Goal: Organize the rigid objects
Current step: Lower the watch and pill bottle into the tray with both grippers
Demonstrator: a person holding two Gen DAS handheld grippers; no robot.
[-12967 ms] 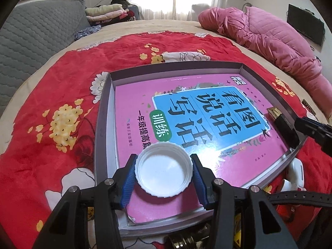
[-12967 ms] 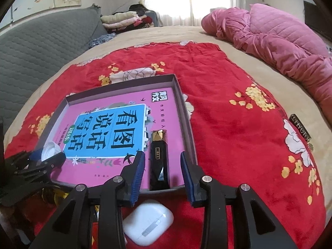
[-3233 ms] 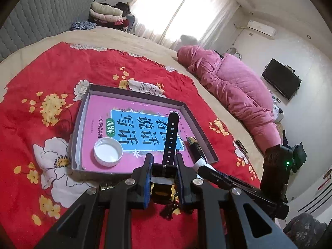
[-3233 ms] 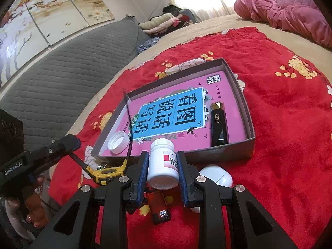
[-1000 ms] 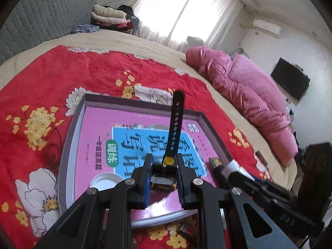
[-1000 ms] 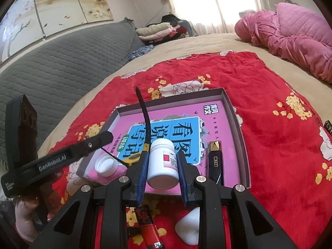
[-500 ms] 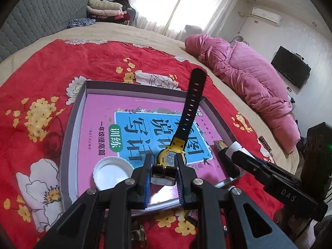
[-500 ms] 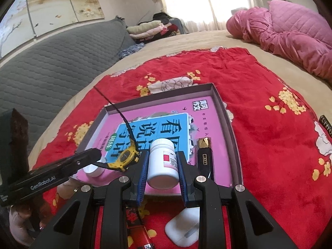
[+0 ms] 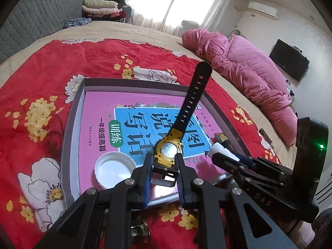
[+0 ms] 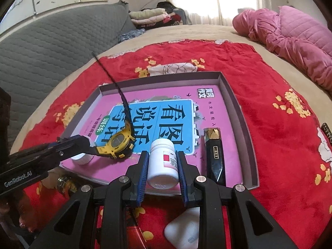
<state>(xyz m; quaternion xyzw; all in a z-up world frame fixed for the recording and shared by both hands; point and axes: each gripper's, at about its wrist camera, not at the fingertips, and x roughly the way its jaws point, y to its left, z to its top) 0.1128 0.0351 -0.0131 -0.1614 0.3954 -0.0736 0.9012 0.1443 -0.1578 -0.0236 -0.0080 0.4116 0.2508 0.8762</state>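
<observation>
A shallow grey box (image 9: 75,112) (image 10: 247,137) lined with a pink and blue book lies on the red flowered blanket. My left gripper (image 9: 162,172) (image 10: 91,147) is shut on the buckle end of a yellow and black watch (image 9: 167,151) (image 10: 120,141), low over the book, its strap sticking up. My right gripper (image 10: 162,166) is shut on a white pill bottle (image 10: 164,164) (image 9: 220,148) above the box's near edge. A white lid (image 9: 115,170) and a black and gold lighter (image 10: 214,155) lie in the box.
A white earbud case (image 10: 182,232) lies on the blanket under my right gripper, a red item beside it. A metal object (image 9: 139,230) lies in front of the box. A pink quilt (image 9: 244,70) lies at the back right, a grey headboard (image 10: 51,41) at the left.
My left gripper has lowered the watch toward the book; its strap has tilted further right. My right gripper has carried the bottle forward over the box's near edge.
</observation>
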